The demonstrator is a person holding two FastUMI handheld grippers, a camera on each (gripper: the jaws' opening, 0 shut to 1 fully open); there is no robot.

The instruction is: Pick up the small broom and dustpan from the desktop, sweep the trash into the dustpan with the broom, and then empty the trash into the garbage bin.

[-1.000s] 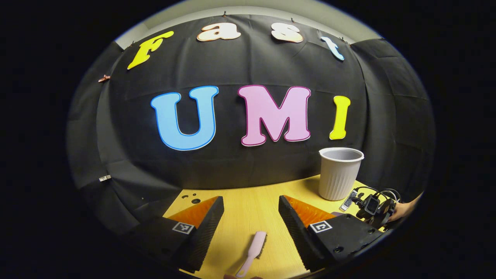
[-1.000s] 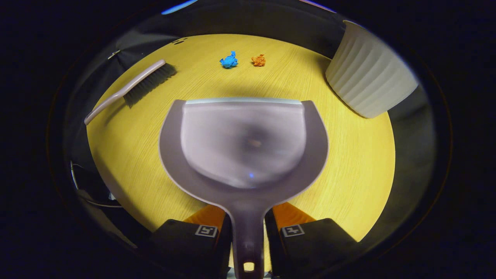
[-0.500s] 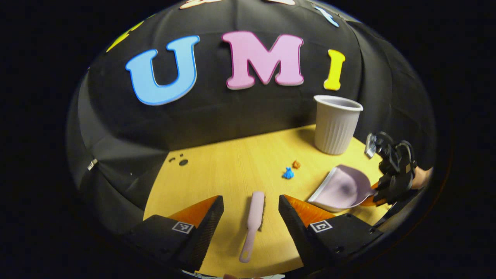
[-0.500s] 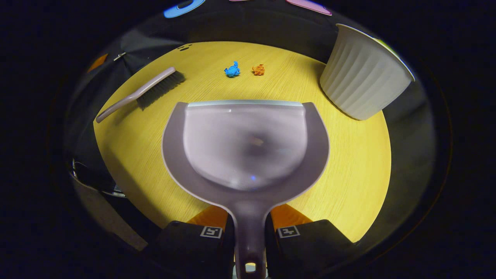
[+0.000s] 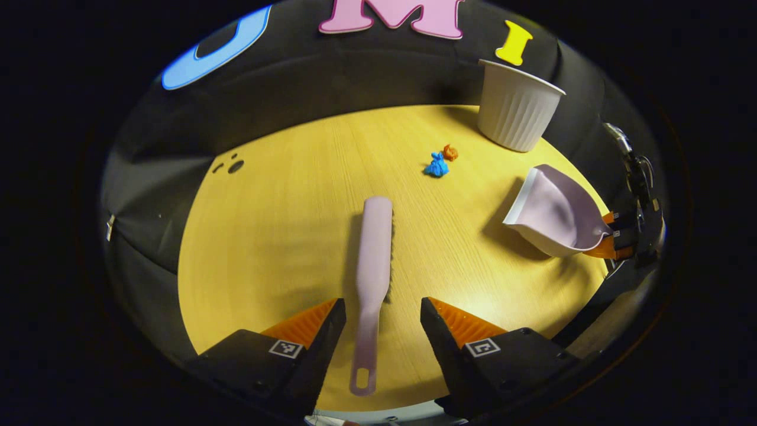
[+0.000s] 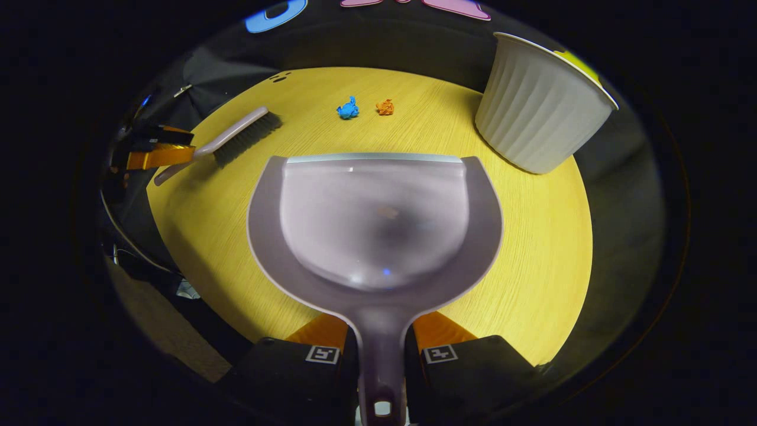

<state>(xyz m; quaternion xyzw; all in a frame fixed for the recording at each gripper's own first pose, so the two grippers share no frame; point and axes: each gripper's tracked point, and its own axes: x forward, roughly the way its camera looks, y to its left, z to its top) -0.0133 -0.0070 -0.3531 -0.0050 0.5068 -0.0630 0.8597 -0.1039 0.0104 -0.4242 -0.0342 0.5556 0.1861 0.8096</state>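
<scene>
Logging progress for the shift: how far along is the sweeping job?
Done: right gripper is shut on the dustpan handle. In hand: open left gripper straddles the broom handle, not yet closed. Left: sweep the blue scrap and orange scrap, then empty into the bin.

Your left gripper [image 5: 378,331] hovers low near the yellow wooden tabletop's [image 5: 284,236] front edge, fingers spread wide — the pale pink plastic broom's handle [image 5: 365,346] lies untouched between them. Your right gripper [image 6: 380,355] sits clamped on the grey-lilac plastic dustpan's handle [image 6: 378,337], level.
</scene>
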